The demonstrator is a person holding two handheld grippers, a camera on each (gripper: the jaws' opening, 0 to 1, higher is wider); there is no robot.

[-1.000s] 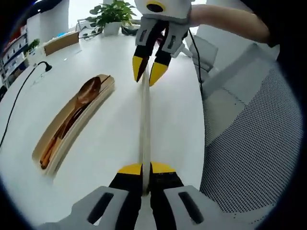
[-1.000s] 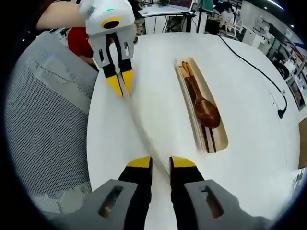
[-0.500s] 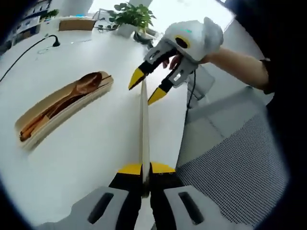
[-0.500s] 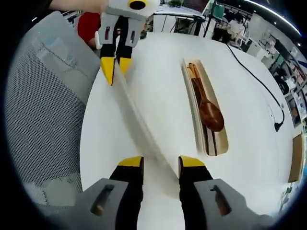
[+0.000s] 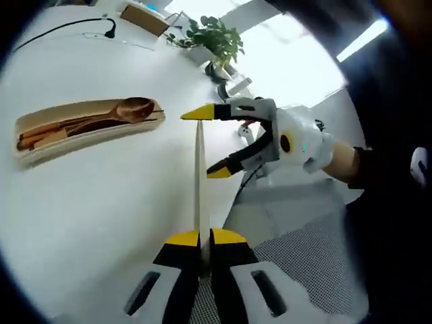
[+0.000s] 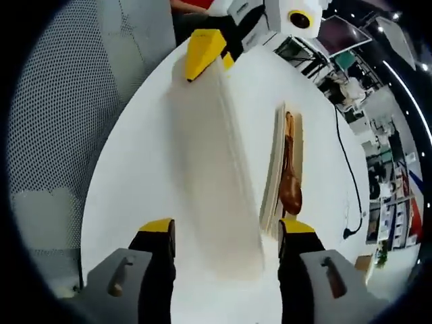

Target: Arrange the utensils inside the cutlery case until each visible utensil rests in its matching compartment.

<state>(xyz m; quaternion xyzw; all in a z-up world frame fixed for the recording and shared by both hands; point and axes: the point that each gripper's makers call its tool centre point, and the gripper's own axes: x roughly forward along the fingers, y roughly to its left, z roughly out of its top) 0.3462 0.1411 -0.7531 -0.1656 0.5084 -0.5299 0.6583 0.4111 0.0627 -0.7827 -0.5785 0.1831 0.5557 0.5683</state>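
Observation:
A long pale lid (image 5: 200, 182) of the cutlery case is held off the white table (image 5: 101, 202), edge-on in the left gripper view. My left gripper (image 5: 200, 237) is shut on its near end. My right gripper (image 5: 208, 143) stands open astride the lid's far end. In the right gripper view the lid (image 6: 212, 162) shows its broad face, lying between the wide-open jaws of my right gripper (image 6: 227, 228); my left gripper (image 6: 206, 50) pinches its far end. The open case (image 5: 40, 138) holds a wooden spoon (image 5: 128, 108) and chopsticks (image 5: 47, 133); the case (image 6: 275, 169) and spoon (image 6: 290, 192) lie right of the lid.
A potted plant (image 5: 216, 37), a cardboard box (image 5: 152, 17) and a black cable (image 5: 61, 27) sit at the table's far side. A grey mesh chair (image 5: 310, 263) stands against the table edge; the chair (image 6: 61, 101) is left of the table.
My right gripper's jaws have spread wider around the lid's end. The lid has lifted and turned, showing its broad face to the right gripper view. My left gripper keeps its hold.

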